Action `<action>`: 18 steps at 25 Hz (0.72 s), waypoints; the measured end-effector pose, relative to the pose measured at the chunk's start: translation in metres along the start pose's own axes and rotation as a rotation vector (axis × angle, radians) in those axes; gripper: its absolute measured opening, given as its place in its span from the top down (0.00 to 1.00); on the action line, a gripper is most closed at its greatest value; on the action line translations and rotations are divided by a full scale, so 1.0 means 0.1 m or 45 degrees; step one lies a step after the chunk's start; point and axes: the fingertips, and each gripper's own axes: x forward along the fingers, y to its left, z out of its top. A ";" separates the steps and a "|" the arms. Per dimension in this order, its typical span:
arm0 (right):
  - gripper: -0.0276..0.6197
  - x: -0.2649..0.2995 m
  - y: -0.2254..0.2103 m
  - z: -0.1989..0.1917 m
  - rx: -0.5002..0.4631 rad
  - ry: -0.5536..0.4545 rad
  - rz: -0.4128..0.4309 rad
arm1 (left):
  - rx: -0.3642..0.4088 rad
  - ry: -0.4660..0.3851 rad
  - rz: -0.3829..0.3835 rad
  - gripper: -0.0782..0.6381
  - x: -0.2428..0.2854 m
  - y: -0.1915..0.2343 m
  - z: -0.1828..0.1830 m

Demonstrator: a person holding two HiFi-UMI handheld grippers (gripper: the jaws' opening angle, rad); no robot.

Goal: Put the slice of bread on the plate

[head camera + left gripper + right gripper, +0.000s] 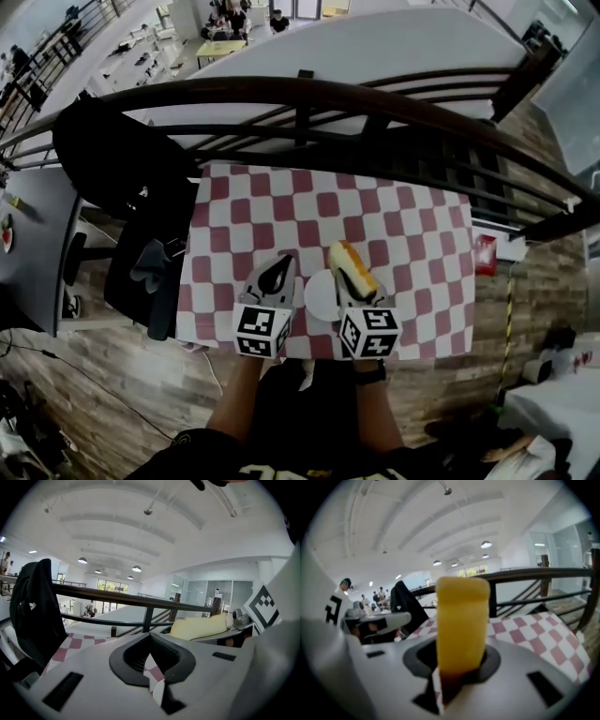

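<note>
A slice of bread (348, 261) is pinched on edge in the right gripper (354, 286) above a worktop (412, 244) covered with a red-and-white checked cloth. In the right gripper view the jaws are closed on the slice's darker crust end, and its pale yellow face stands up beyond them. The white plate (319, 298) lies near the worktop's 6 o'clock edge, between the two grippers. The slice is held just beside the plate at about 1 o'clock and is not yet over it.

The left gripper (277, 272) is seen at the plate's 9 o'clock. Its jaws are pressed together with nothing between them, and only a sliver of cloth shows through the gap behind the tips.

The step in hand is judged to be the carry to the plate. To be done well, the slice is best brought towards 7 o'clock until it is centred over the plate. It is then tipped from its edge towards flat and lowered until it is borne by the plate. Only then are the jaws to be eased apart. The grip is better not tightened, since soft bread is easily dented. The empty gripper is best kept clear of the rim.
</note>
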 end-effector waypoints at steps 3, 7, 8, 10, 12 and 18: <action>0.80 0.16 0.05 -0.44 0.045 0.167 0.086 | -0.033 0.051 -0.001 0.87 0.06 0.02 -0.24; 0.80 0.29 0.10 -1.00 0.135 0.341 0.172 | -0.069 0.107 -0.001 0.87 0.13 0.01 -0.50; 0.80 0.31 0.12 -1.11 0.151 0.382 0.197 | -0.076 0.120 -0.002 0.87 0.14 0.01 -0.56; 0.80 0.35 0.18 -1.29 0.183 0.452 0.259 | -0.088 0.141 0.004 0.87 0.15 0.03 -0.65; 0.80 0.39 0.23 -1.41 0.232 0.501 0.303 | -0.101 0.160 0.014 0.87 0.14 0.07 -0.73; 0.80 0.54 0.22 -1.65 0.297 0.608 0.313 | -0.121 0.209 0.038 0.87 0.13 0.15 -0.91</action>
